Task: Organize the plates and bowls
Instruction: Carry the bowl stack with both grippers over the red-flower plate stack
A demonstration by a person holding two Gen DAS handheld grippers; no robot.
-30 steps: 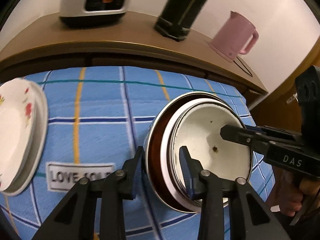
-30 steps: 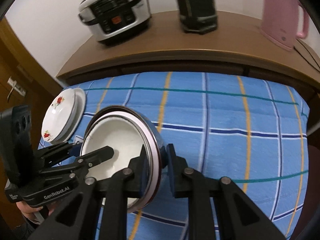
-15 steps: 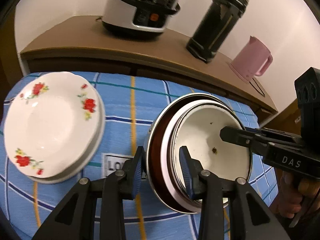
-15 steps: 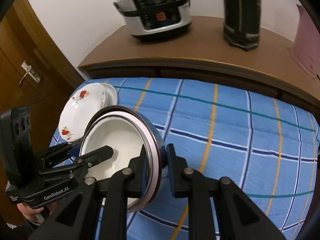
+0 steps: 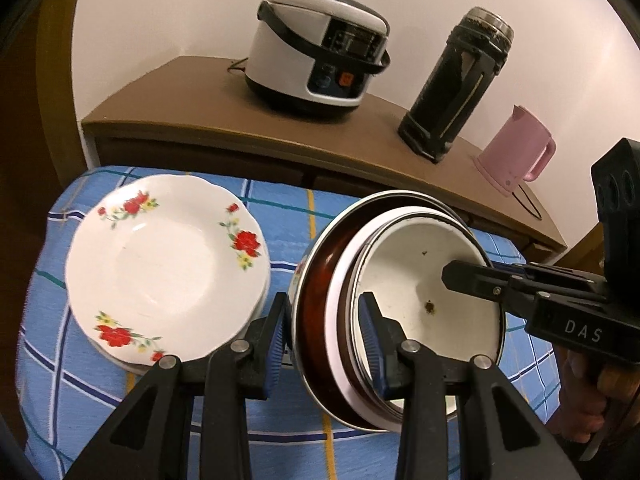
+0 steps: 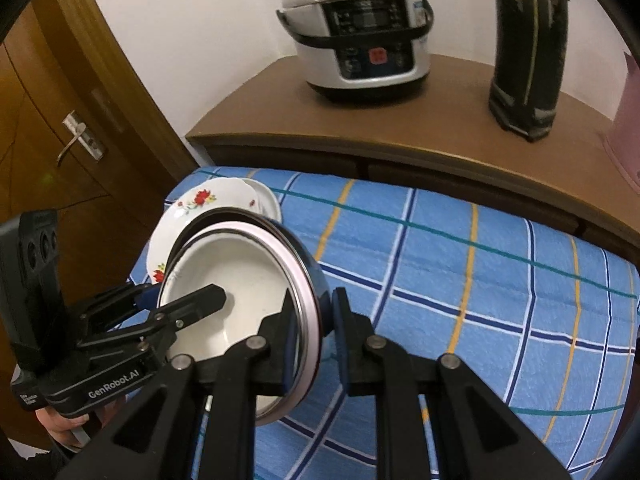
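Close up, both claws grip one stack of bowls (image 5: 404, 320), lifted off the blue checked cloth (image 6: 500, 280) and tipped on its side. The left gripper (image 5: 326, 336) is clenched on the near rim, one finger outside the metal bowl and one inside the white one. The right gripper (image 6: 310, 332) squeezes the rim on the other side, nearly closed.

A little further away, the flowered plates (image 5: 164, 268) sit in a pile at the left edge of the cloth, close to its far left corner.

I think the bowls are going beside or on those plates. To do it well, both hands should move together, so the stack does not twist. Level the bowls first, or the inner one may slide out. Lower slowly and let go only when they rest.

Far back, a rice cooker (image 5: 320, 50), a black flask (image 5: 456, 88) and a pink jug (image 5: 516, 152) stand on the wooden sideboard (image 5: 224, 96).
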